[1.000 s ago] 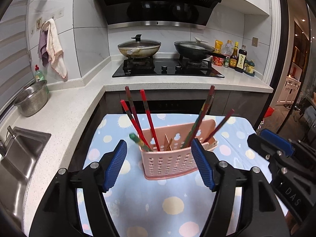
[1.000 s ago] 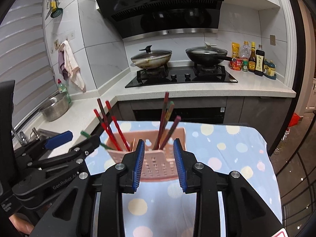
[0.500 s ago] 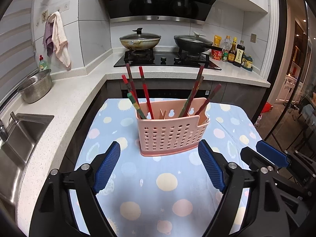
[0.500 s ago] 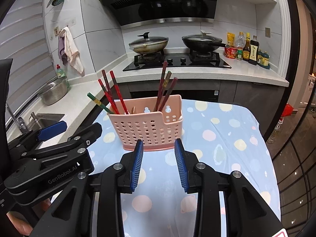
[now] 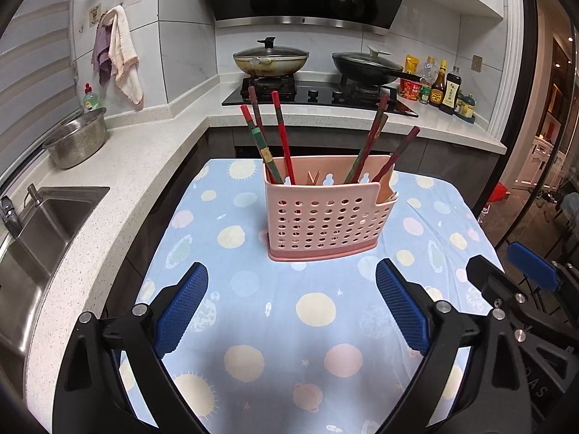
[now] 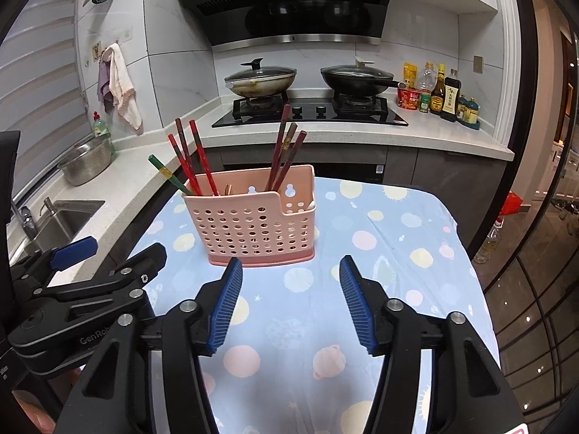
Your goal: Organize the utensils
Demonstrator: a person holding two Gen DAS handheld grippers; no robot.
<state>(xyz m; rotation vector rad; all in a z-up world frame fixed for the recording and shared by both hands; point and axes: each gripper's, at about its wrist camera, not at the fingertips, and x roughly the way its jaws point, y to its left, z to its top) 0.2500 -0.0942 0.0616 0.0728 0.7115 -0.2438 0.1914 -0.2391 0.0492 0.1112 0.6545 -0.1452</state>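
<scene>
A pink perforated utensil holder [image 5: 327, 213] stands upright on a blue spotted tablecloth [image 5: 282, 311]; it also shows in the right wrist view [image 6: 253, 224]. Several red and dark chopsticks [image 5: 282, 137] lean in it, in a left and a right group, and a green one [image 6: 168, 175] tilts out to the left. My left gripper [image 5: 291, 309] is open and empty, a short way in front of the holder. My right gripper [image 6: 289, 302] is open and empty, also in front of it. Each gripper shows in the other's view, the right one [image 5: 521, 278] and the left one [image 6: 87, 271].
A white counter wraps the left and back, with a sink [image 5: 32, 238], a steel colander [image 5: 77, 137], a hob with two lidded pans [image 5: 271, 59] and sauce bottles [image 5: 447, 88]. Towels [image 5: 119, 58] hang on the wall. The table drops off at the right.
Both grippers have pulled back from the holder, which now stands farther ahead. My right gripper's jaws have opened wider. The chopsticks stay in the holder.
</scene>
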